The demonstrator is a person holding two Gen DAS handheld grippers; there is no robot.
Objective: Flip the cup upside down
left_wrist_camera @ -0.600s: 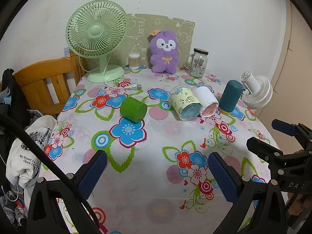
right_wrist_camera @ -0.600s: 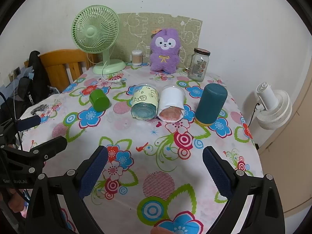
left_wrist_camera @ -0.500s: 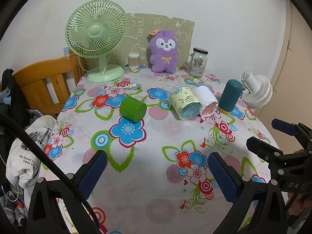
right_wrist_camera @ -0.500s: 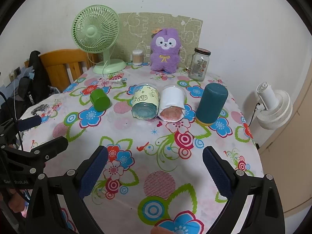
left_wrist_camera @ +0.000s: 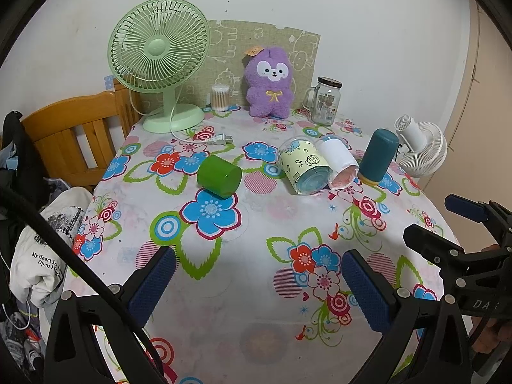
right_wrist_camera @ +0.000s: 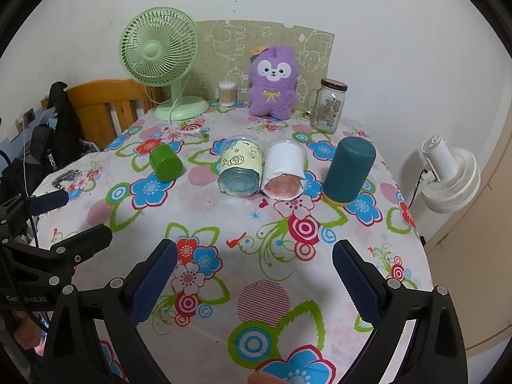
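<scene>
Your left gripper [left_wrist_camera: 256,284] and right gripper [right_wrist_camera: 254,275] both hang at the bottom of their frames with fingers spread wide and nothing between them, above the flowered tablecloth [left_wrist_camera: 256,233]. The green cup [left_wrist_camera: 219,176] lies on its side left of centre in the left view, well apart from both grippers. To its right lie a yellow-patterned cup [left_wrist_camera: 304,171] and a white cup [left_wrist_camera: 340,168], touching side by side, then a teal cup [left_wrist_camera: 379,156] standing mouth-down. Along the top of the frame stand a green fan [left_wrist_camera: 160,54], a purple plush toy [left_wrist_camera: 270,84] and a glass jar [left_wrist_camera: 326,100]. Only bare cloth lies between your grippers and the cups.
</scene>
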